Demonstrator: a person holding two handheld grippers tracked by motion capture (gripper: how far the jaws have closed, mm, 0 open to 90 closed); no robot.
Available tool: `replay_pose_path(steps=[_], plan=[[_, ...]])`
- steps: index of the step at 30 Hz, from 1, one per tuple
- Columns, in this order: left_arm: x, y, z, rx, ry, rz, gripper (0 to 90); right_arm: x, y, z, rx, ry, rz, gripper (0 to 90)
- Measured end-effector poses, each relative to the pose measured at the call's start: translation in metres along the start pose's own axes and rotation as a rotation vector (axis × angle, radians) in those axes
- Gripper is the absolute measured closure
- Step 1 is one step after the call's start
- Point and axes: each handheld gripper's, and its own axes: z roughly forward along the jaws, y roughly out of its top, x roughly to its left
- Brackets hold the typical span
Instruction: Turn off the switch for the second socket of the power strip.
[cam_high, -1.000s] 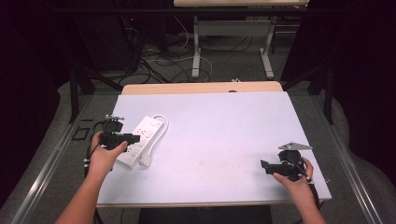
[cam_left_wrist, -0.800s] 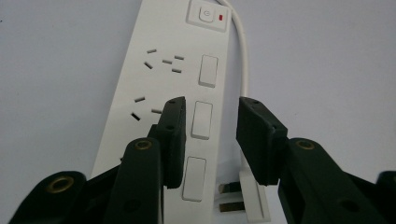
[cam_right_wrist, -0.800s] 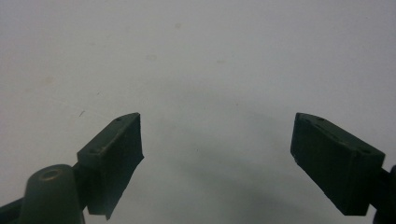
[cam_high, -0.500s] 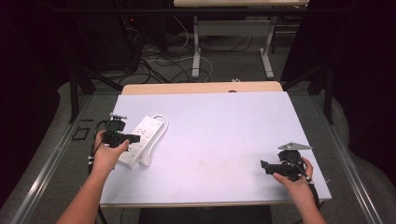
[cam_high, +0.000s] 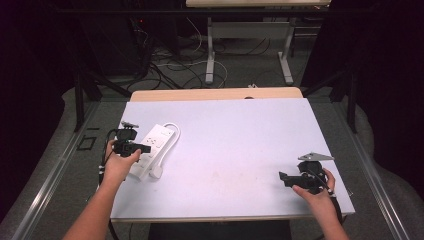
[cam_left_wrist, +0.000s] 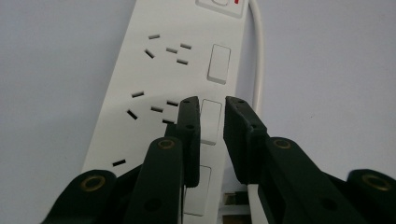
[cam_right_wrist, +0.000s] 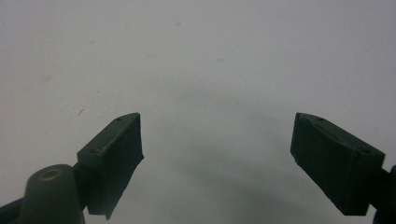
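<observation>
left gripper (cam_left_wrist: 212, 105): jaws just closing, now a narrow gap over a rocker switch (cam_left_wrist: 209, 121), nothing pinched | right gripper (cam_right_wrist: 217, 140): jaws wide, empty, above table (cam_high: 240, 145) | power strip (cam_high: 152, 147): table's left, long axis running diagonally away from the person

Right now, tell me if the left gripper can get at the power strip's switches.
Probably yes: the left gripper hovers over the power strip, its narrowed jaws framing a rocker switch, nothing between.

Table (cam_high: 240, 135) brightly lit, surroundings dark; right gripper view soft, hazy; soft shadows under fingers (cam_right_wrist: 114, 154).
</observation>
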Motion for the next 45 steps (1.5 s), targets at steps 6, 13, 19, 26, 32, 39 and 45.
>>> replay_pose_path(steps=[6,13,19,26,32,39,45], plan=[[0.003,0.0,0.005,0.019,0.005,-0.019,80.1,0.0,0.0,0.0,-0.001,0.002,-0.004,16.4],[0.005,0.0,0.009,0.025,0.003,-0.038,82.0,-0.001,0.0,0.001,0.0,0.006,-0.008,16.5],[0.004,0.0,0.012,0.039,-0.008,-0.048,83.9,-0.001,-0.001,0.001,-0.002,0.008,-0.008,16.5],[0.003,0.002,0.015,0.051,0.004,-0.045,84.5,-0.001,-0.001,0.002,0.0,0.008,-0.009,16.5],[0.002,0.002,0.018,0.073,0.021,-0.029,84.9,-0.001,-0.001,0.002,0.0,0.012,-0.009,16.5],[0.002,0.002,0.018,0.076,0.021,-0.027,86.8,-0.001,-0.001,0.002,0.004,0.016,-0.008,16.5],[0.001,0.002,0.018,0.072,0.027,-0.023,87.3,-0.001,-0.001,0.002,0.004,0.017,-0.008,16.5]])
